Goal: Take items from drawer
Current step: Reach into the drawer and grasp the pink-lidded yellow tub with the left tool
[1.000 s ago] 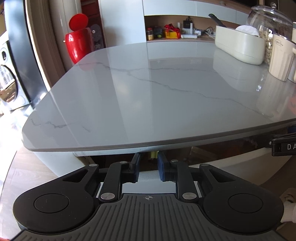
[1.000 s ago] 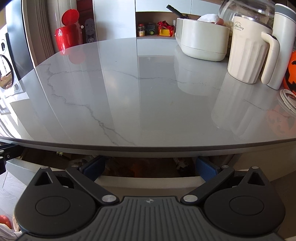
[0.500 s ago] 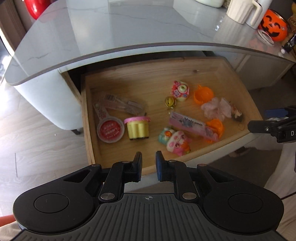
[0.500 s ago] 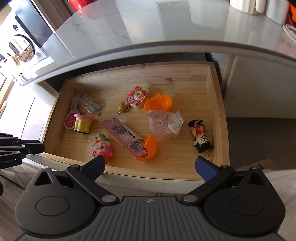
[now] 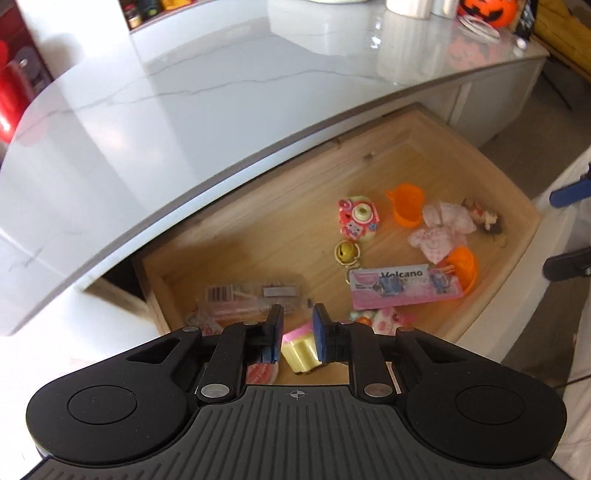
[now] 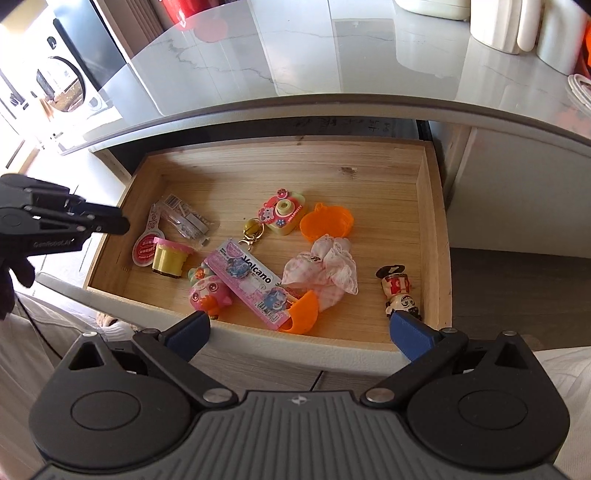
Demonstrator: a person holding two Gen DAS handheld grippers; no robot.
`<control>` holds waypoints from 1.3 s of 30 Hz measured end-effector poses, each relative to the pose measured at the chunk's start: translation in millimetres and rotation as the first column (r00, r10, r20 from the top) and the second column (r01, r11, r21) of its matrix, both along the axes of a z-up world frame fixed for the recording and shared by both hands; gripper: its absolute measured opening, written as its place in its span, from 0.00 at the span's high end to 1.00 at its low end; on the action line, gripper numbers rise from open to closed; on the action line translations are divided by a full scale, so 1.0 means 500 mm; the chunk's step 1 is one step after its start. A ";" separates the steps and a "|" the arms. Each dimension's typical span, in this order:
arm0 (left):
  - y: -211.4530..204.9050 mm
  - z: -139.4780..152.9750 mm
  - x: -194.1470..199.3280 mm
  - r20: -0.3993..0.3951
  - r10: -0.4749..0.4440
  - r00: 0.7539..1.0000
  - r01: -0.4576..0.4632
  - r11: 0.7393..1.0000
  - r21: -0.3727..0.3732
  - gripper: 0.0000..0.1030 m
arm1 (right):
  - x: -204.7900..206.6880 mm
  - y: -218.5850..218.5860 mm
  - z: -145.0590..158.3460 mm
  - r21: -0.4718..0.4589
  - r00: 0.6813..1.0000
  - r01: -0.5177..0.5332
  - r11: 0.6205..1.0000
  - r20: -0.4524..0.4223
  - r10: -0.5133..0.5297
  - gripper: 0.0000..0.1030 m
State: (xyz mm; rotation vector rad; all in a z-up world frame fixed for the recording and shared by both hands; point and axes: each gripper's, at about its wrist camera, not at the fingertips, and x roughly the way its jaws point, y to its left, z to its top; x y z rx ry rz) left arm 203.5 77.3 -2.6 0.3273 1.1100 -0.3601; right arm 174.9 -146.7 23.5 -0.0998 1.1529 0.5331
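Observation:
The wooden drawer stands pulled out under the counter. In it lie a yellow tub with a pink lid, a pink Volcano pack, a camera keychain, two orange shell halves, a pink cloth, a small figurine and a pink toy. My left gripper hovers over the drawer's left edge, its narrow jaws opening with nothing between them. The tub shows through the gap, lower down. My right gripper stands wide open above the front rail.
The marble countertop overhangs the drawer's back. White jugs and an orange pumpkin bucket stand at its far right. A clear packet and a red spoon-shaped label lie at the drawer's left.
Both views have tipped down from the countertop to the open drawer. Since half a second ago the left gripper has rolled and come nearer the tub; the right has barely moved.

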 end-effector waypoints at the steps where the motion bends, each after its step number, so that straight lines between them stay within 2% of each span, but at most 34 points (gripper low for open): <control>1: -0.002 -0.007 0.009 -0.018 -0.049 0.999 0.049 0.999 0.002 0.81 | 0.001 -0.001 -0.002 0.001 1.000 -0.010 1.000 -0.002 0.010 0.00; 3: -0.008 -0.021 0.019 -0.057 -0.142 0.988 0.143 0.990 0.000 0.81 | 0.004 -0.005 -0.003 0.009 1.000 -0.029 1.000 -0.011 0.029 0.00; 6: -0.027 -0.032 0.023 -0.071 -0.219 0.973 0.220 0.975 0.005 0.81 | 0.011 -0.007 -0.006 0.019 0.998 -0.045 0.999 -0.033 0.045 0.00; 8: -0.049 -0.029 0.022 -0.068 -0.284 0.956 0.280 0.958 -0.060 0.81 | 0.017 -0.009 -0.009 0.030 0.997 -0.049 0.998 -0.051 0.051 0.00; 10: -0.085 -0.030 0.017 -0.066 -0.391 0.918 0.384 0.918 -0.104 0.81 | 0.024 -0.010 -0.013 0.043 0.995 -0.057 0.997 -0.073 0.060 0.00; 12: -0.123 -0.045 0.014 -0.099 -0.487 0.868 0.481 0.873 -0.080 0.80 | 0.038 -0.010 -0.019 0.063 0.990 -0.082 0.995 -0.112 0.088 0.00; 13: -0.136 -0.056 0.017 -0.130 -0.505 0.853 0.501 0.863 -0.061 0.82 | 0.047 -0.011 -0.024 0.078 0.984 -0.098 0.992 -0.143 0.109 0.00; 15: -0.136 -0.068 0.024 -0.169 -0.488 0.856 0.490 0.871 -0.030 0.80 | 0.067 -0.016 -0.035 0.113 0.970 -0.115 0.987 -0.201 0.136 0.00; 17: -0.110 -0.066 0.027 -0.176 -0.440 0.881 0.444 0.896 -0.016 0.80 | 0.077 -0.021 -0.044 0.141 0.961 -0.113 0.984 -0.235 0.144 0.00; 18: -0.088 -0.059 0.024 -0.160 -0.406 0.900 0.411 0.912 0.002 0.80 | 0.077 -0.023 -0.046 0.151 0.961 -0.115 0.982 -0.235 0.149 0.00; 20: -0.050 -0.045 0.013 -0.128 -0.368 0.921 0.375 0.927 0.030 0.80 | 0.070 -0.027 -0.047 0.166 0.964 -0.124 0.978 -0.215 0.159 0.00; 24: 0.016 -0.043 0.004 -0.144 -0.302 0.942 0.311 0.949 0.048 0.80 | 0.077 -0.029 -0.055 0.200 0.959 -0.122 0.972 -0.230 0.168 0.00; 27: 0.020 -0.070 0.025 -0.164 -0.286 0.944 0.297 0.954 0.046 0.80 | 0.083 -0.024 -0.060 0.210 0.952 -0.118 0.971 -0.253 0.170 0.00; 32: 0.001 -0.103 0.054 -0.146 -0.289 0.946 0.297 0.954 0.036 0.79 | 0.083 -0.015 -0.059 0.210 0.951 -0.133 0.969 -0.250 0.184 0.00; 36: -0.019 -0.146 0.064 -0.196 -0.316 0.928 0.329 0.944 0.035 0.72 | 0.083 -0.019 -0.062 0.218 0.950 -0.128 0.968 -0.253 0.183 0.00; 39: -0.026 -0.181 0.066 -0.246 -0.286 0.926 0.305 0.951 0.044 0.67 | 0.081 -0.018 -0.061 0.218 0.951 -0.131 0.967 -0.248 0.184 0.00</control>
